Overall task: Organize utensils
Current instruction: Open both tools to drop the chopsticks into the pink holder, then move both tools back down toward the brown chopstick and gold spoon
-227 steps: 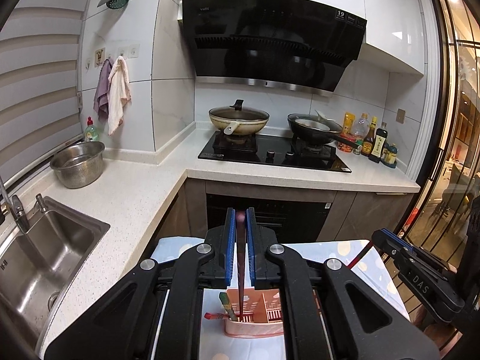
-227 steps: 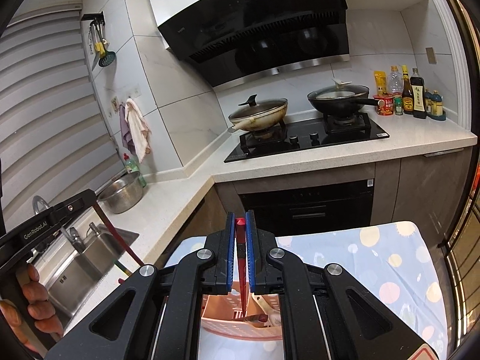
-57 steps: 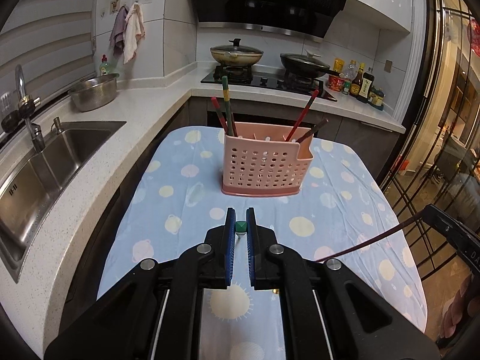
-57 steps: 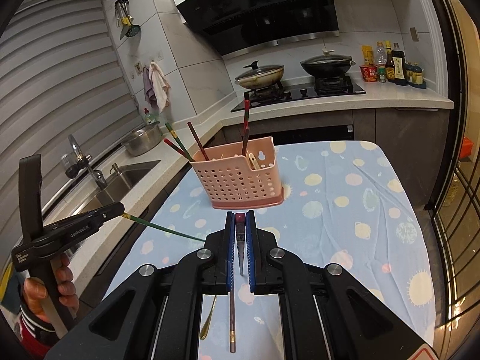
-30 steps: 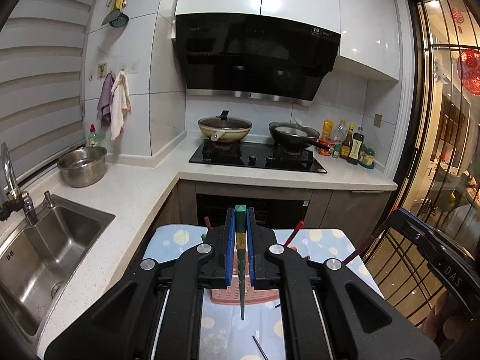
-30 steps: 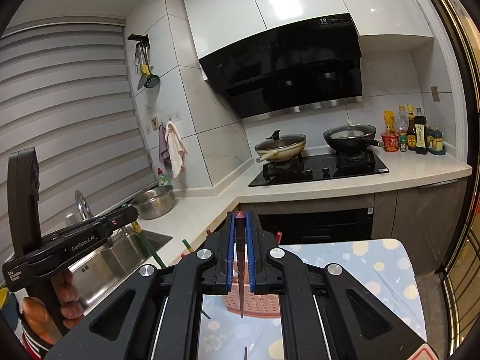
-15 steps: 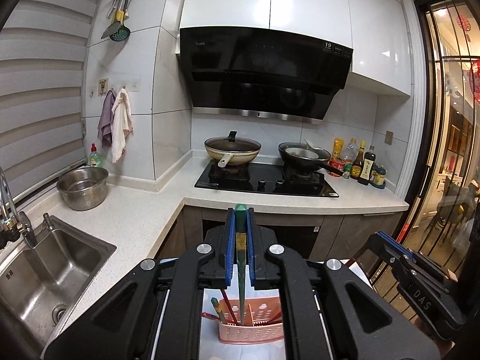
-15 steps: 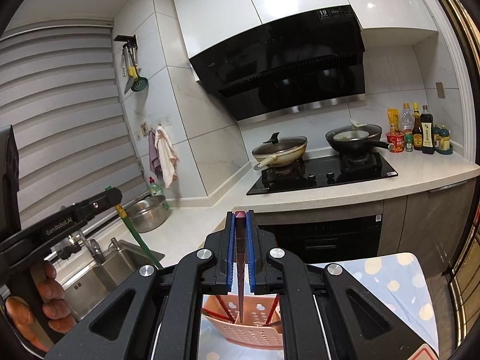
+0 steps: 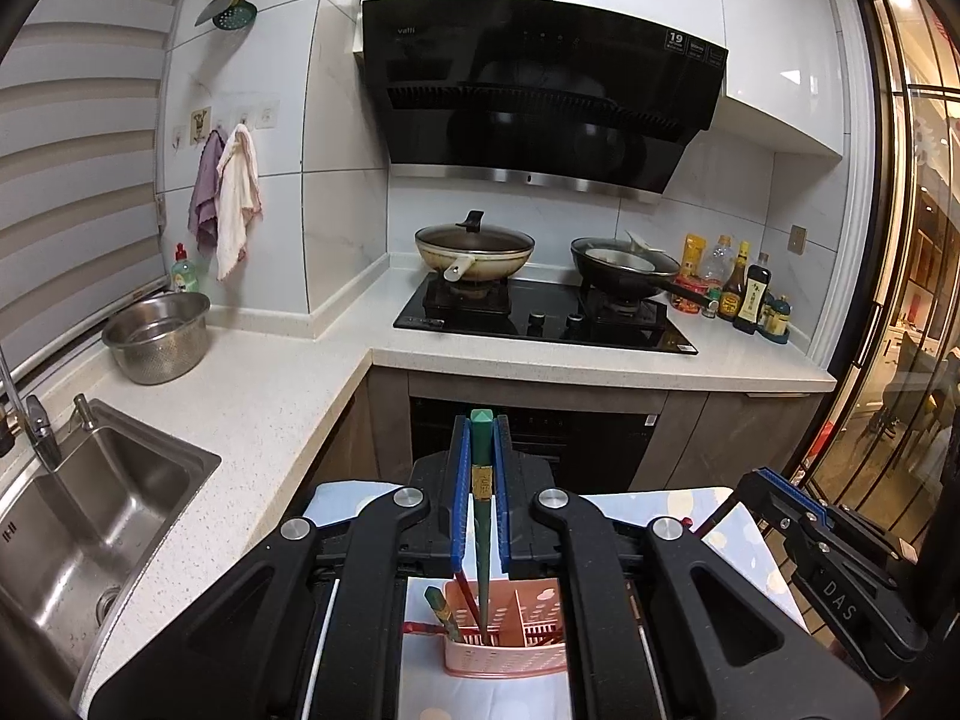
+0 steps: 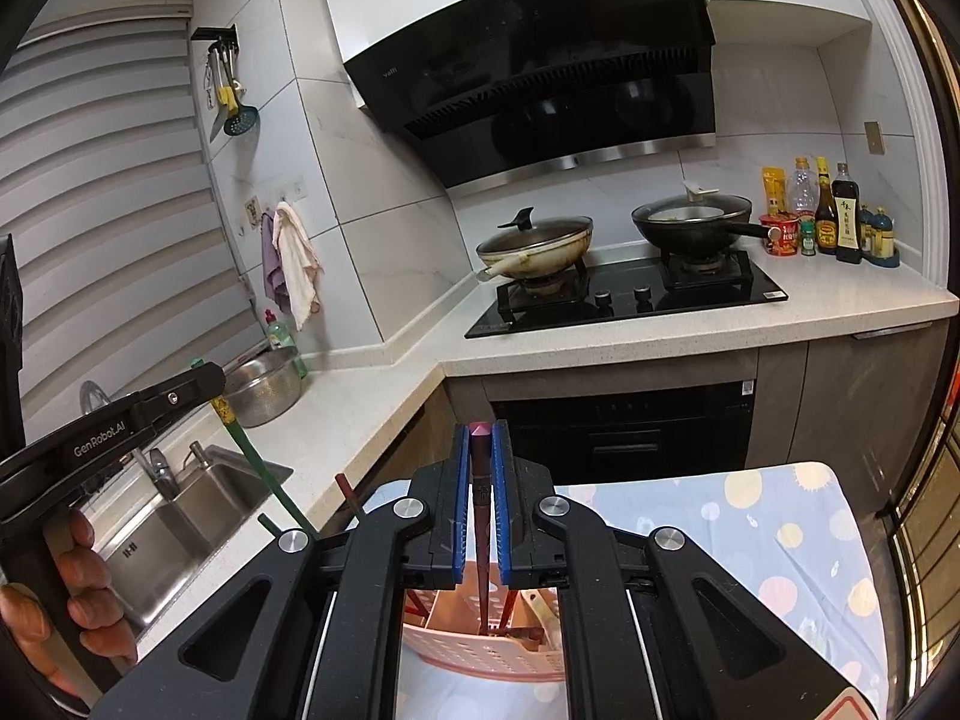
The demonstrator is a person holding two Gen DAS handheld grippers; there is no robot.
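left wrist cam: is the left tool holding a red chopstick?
No, the left tool is shut on a green chopstick whose tip points down into the pink utensil basket.

A dotted blue tablecloth carries the pink utensil basket.

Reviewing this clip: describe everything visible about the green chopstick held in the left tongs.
The green chopstick is a slim dark green stick with a lighter green faceted top and a yellowish patterned band just below it. It stands nearly upright, clamped between the blue pads of the left tongs. Its lower end reaches down into the pink perforated utensil basket, beside other chopsticks; whether the tip touches bottom is hidden.
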